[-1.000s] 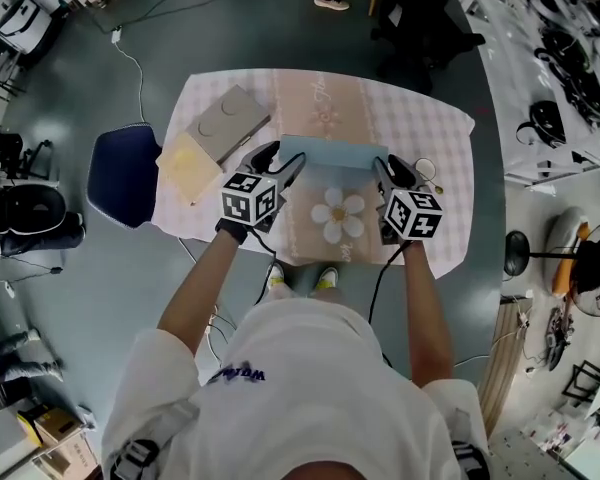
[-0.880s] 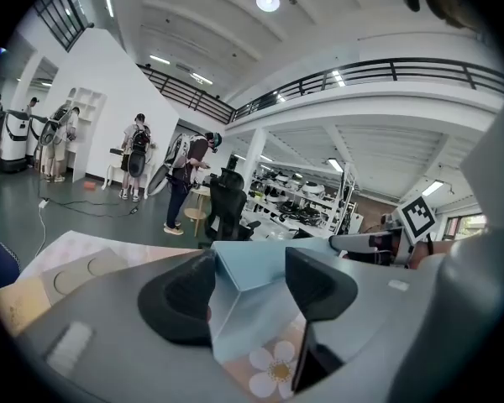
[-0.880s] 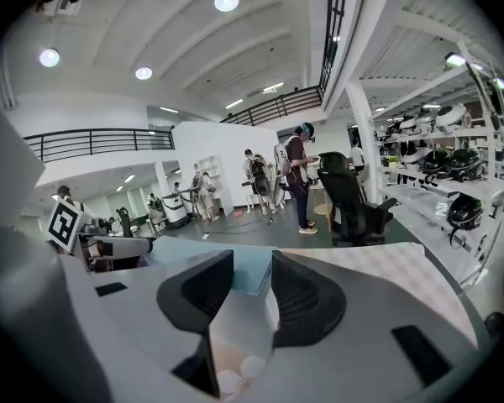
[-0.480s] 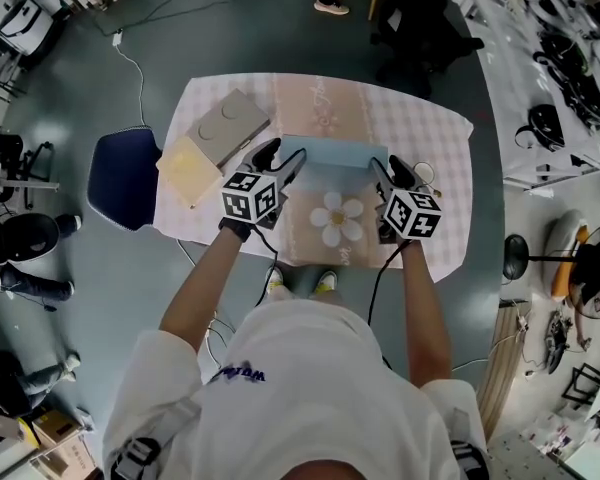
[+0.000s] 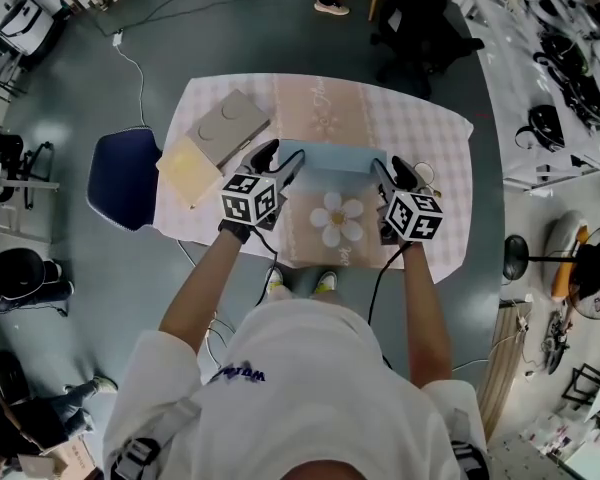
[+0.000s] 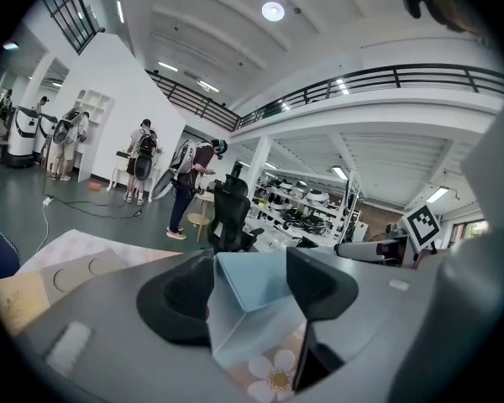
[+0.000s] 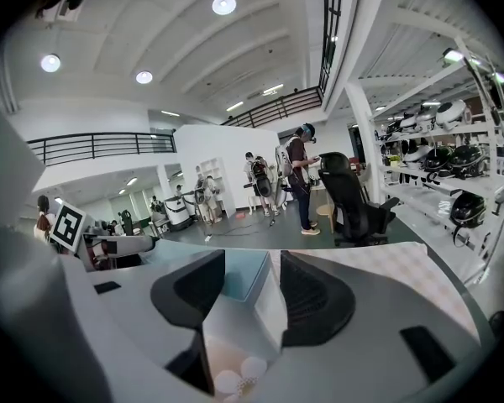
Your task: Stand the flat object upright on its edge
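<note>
A flat light-blue box (image 5: 330,155) stands upright on its long edge on the table, just behind a daisy print (image 5: 338,216). My left gripper (image 5: 283,164) is at its left end. In the left gripper view the box (image 6: 248,309) fills the gap and both pads of the left gripper (image 6: 250,263) press on that end. My right gripper (image 5: 388,171) is at the right end. Its jaws have just been opening. In the right gripper view the box's end (image 7: 242,282) sits between the jaws of the right gripper (image 7: 249,269), with a slim gap at the right pad.
The table (image 5: 420,128) has a pink checked cloth. A grey flat box (image 5: 228,123) and a tan board (image 5: 188,166) lie at its back left. A blue chair (image 5: 123,176) stands left of the table. A small round object (image 5: 425,173) lies by the right gripper.
The box and both grippers stay where they were. People on the floor at the far left have moved on.
</note>
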### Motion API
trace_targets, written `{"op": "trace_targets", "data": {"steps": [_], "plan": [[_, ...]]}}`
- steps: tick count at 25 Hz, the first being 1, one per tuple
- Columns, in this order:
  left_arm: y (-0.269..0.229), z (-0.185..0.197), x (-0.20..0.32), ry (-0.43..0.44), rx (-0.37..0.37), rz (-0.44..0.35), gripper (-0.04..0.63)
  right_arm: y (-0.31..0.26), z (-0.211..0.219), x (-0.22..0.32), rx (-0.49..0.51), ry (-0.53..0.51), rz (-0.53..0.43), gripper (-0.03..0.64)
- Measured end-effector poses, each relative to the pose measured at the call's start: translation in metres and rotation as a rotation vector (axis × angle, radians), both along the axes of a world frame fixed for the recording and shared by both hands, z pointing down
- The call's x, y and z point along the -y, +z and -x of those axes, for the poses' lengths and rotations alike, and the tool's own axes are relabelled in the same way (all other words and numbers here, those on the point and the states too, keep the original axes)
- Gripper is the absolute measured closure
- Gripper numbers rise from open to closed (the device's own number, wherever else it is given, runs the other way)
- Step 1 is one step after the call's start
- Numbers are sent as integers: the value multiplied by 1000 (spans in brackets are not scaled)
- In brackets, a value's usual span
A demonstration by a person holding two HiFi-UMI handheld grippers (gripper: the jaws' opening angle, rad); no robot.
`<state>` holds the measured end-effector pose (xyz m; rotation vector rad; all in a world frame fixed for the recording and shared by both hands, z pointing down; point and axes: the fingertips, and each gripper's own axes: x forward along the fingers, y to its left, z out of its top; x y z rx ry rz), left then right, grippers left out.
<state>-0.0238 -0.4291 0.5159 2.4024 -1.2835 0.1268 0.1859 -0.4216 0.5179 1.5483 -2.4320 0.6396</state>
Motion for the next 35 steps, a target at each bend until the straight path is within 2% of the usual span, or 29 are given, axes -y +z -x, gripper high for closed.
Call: {"op": "trace_targets", "data": {"steps": [6, 9, 11, 13, 18, 24, 27, 32, 35], "plan": [[-12, 10, -4, -20, 22, -38, 324, -16, -8, -5, -28, 21, -50, 408], [-35, 22, -19, -31, 64, -120, 325, -37, -17, -19, -41, 48, -111, 412], [-52, 28, -34, -41, 99, -185, 327, -52, -22, -32, -42, 66, -152, 451], [-67, 30, -48, -54, 125, -237, 333, -64, -26, -45, -45, 82, -183, 462], [-87, 22, -84, -54, 176, -327, 371, -85, -23, -76, -69, 88, -236, 495], [-100, 30, -109, -77, 176, -362, 424, -112, -17, -108, -96, 85, -294, 574], [-111, 41, -115, -106, 182, -384, 473, -119, -21, -119, -109, 96, -313, 600], [-121, 49, -124, -112, 187, -407, 570, -127, -28, -132, -114, 115, -329, 612], [-129, 51, -127, -131, 183, -433, 592, -130, -28, -139, -108, 120, -328, 614]]}}
